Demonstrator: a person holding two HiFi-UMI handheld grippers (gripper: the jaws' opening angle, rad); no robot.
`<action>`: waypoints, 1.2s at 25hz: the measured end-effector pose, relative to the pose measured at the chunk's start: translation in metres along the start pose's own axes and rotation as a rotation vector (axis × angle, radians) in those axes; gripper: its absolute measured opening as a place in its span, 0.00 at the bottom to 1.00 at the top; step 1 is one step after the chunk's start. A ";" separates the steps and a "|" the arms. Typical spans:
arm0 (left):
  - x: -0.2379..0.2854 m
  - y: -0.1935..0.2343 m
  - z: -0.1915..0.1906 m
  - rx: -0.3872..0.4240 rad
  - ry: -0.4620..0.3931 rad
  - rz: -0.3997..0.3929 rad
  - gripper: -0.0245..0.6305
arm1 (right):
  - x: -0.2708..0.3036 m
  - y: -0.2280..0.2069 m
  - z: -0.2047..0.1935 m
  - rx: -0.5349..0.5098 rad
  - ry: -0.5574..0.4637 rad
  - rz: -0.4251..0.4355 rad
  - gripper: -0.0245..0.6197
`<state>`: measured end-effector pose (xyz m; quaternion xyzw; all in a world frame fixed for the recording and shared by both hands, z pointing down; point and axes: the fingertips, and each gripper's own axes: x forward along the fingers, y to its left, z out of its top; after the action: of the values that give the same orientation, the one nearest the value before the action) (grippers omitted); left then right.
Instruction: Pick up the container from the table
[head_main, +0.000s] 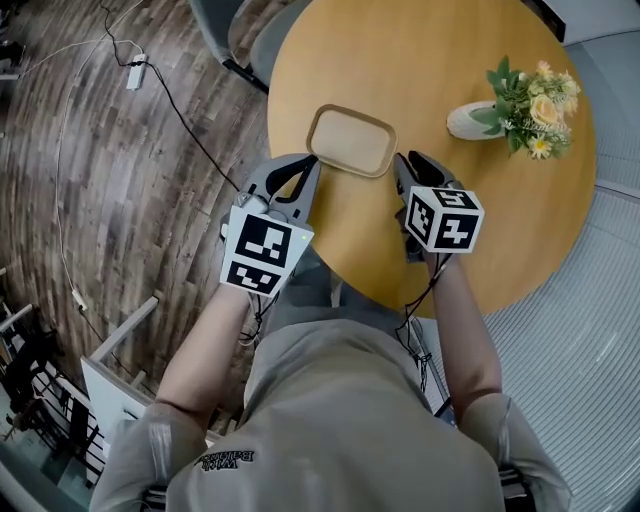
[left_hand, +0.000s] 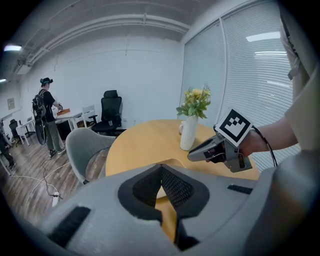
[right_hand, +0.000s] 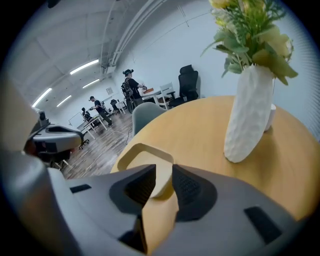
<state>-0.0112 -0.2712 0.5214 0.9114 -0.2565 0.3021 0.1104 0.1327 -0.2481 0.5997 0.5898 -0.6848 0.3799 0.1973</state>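
**Container (head_main: 351, 140) pinched at two corners**

And there it is, the container, a shallow pale tray with rounded corners. It lies on the round wooden tabletop (head_main: 470, 250), toward the left edge, with a tool on either end of it.

The left tool (head_main: 314, 162) is at the corner closest to the tabletop's left edge. In the left gripper view its dark ribbed pads (left_hand: 177, 187) run together at the tips. Just a sliver of pale rim shows in the slot between them, so the jaws are closed down tight on that corner.

The right tool (head_main: 400, 165) has the opposite end, the one facing the middle of the tabletop. The right gripper view shows its jaws only a narrow way apart, with the tray's rounded corner filling the gap and a pad against each side. The grip is on the rim, not across the body.

Both marker cubes (head_main: 262, 250) sit back toward the near edge, with the person's forearms behind them.

Well apart from all this, over by the right edge, a white textured vase (right_hand: 250, 115) stands upright. It holds yellow and cream flowers (head_main: 530, 100).

Beyond the far edge a grey chair (left_hand: 82, 147) is pulled up close.
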 end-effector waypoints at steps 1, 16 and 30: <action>0.003 0.000 -0.004 -0.003 0.008 -0.004 0.07 | 0.004 -0.002 -0.004 0.006 0.010 -0.002 0.18; 0.022 -0.008 -0.043 -0.042 0.073 -0.043 0.07 | 0.049 -0.009 -0.045 0.026 0.131 -0.008 0.19; -0.004 -0.013 -0.026 -0.036 0.024 -0.012 0.07 | 0.031 -0.013 -0.043 0.114 0.060 -0.051 0.09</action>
<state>-0.0201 -0.2493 0.5387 0.9072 -0.2552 0.3076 0.1316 0.1301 -0.2364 0.6529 0.6055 -0.6406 0.4308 0.1933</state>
